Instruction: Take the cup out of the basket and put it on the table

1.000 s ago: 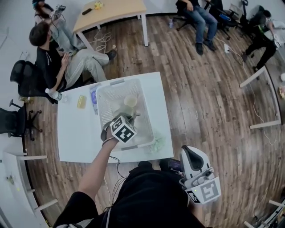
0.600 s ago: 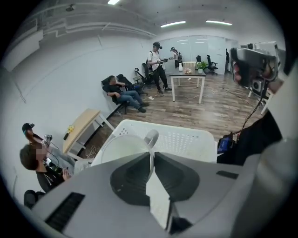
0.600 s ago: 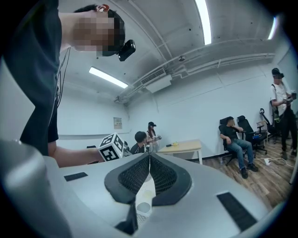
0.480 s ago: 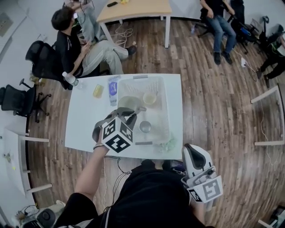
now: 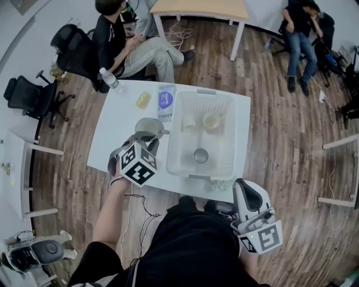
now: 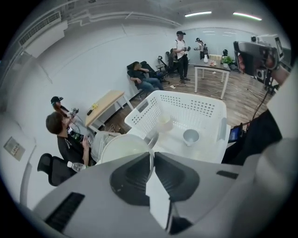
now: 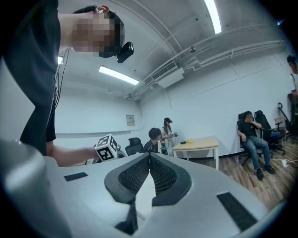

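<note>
A white counter (image 5: 112,140) stands on a wood-plank floor (image 5: 280,146) in a white-walled room. A seated person (image 5: 120,42) and black office chairs (image 5: 31,95) are at its far side, with a wooden-topped table (image 5: 199,8) beyond. A water bottle (image 5: 109,78) stands at the counter's far left corner.

The white perforated basket (image 5: 179,148) sits on the counter's right half, with a small metal bowl (image 5: 201,155) and a cream tumbler (image 5: 212,120) inside it.

The pale green cup (image 5: 148,126) is outside the basket, just to its left, over bare counter. It is upright, mouth up and long axis near vertical, with its handle pointing toward the basket. Whether it touches the counter is unclear.

The left claw (image 6: 152,158) is clenched on the cup's rim. The right claw (image 7: 149,160) is pressed closed with nothing in it, low beside the person's body.
</note>
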A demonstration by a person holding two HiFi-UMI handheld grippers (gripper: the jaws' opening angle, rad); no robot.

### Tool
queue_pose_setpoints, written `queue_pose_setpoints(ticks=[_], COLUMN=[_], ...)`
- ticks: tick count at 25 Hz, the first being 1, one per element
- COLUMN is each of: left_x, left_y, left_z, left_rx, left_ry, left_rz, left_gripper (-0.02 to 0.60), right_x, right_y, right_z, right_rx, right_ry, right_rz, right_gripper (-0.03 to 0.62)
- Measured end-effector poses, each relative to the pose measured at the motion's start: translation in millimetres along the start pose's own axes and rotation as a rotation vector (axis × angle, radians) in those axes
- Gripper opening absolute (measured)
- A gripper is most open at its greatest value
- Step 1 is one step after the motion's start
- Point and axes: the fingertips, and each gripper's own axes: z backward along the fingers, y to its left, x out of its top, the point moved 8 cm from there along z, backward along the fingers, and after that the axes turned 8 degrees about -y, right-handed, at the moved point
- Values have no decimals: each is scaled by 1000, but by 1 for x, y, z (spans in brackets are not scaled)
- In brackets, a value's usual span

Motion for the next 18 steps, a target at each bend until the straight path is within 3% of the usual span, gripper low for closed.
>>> queue_pose_setpoints(ticks=[9, 13, 18], left_x=[-115, -157, -182], left_y=[16, 11, 3], left_z=[-64, -95, -114], left_rx=[-10, -37, -79], left_ry=[135, 193, 216], left_rz=[174, 200, 226], left_gripper=[35, 35, 37], right_x=[-7, -11, -12], right_y=[13, 16, 22], right_z=[-32, -42, -51], right_rx=[41, 41, 30], right_ry=[60, 81, 107], right_rz=[14, 17, 17], right_gripper=[26, 26, 26])
